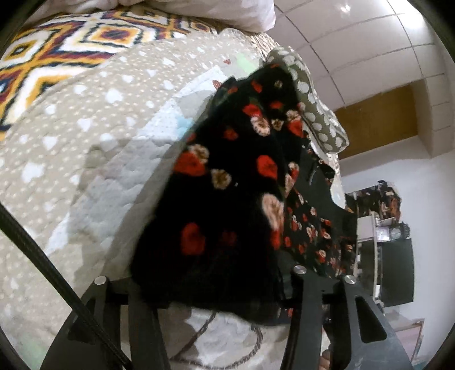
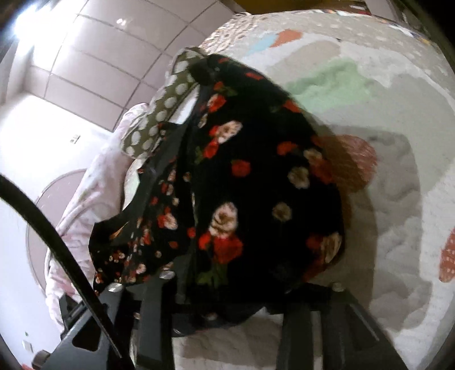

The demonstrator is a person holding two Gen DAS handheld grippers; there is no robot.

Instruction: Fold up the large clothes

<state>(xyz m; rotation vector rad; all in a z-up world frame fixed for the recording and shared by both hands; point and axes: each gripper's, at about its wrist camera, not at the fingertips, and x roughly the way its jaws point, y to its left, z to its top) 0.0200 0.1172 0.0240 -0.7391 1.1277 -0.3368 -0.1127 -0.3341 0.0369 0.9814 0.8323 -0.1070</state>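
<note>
A black garment with red and cream flowers (image 1: 227, 182) hangs over my left gripper (image 1: 216, 287) and covers its fingertips. It is lifted above the quilted bed cover (image 1: 85, 148). The same garment (image 2: 256, 182) drapes over my right gripper (image 2: 230, 290) and hides its tips too. Both grippers seem shut on its edge, close to the lens. The cloth is blurred in both views. The far end of the garment trails toward the bed's edge.
A grey cloth with white dots (image 1: 315, 113) lies at the bed's edge; it also shows in the right wrist view (image 2: 162, 113). A patterned blanket (image 1: 57, 54) and white pillow (image 1: 227, 14) lie at the bed's head. A pale pink cloth (image 2: 93, 193) hangs beside the bed.
</note>
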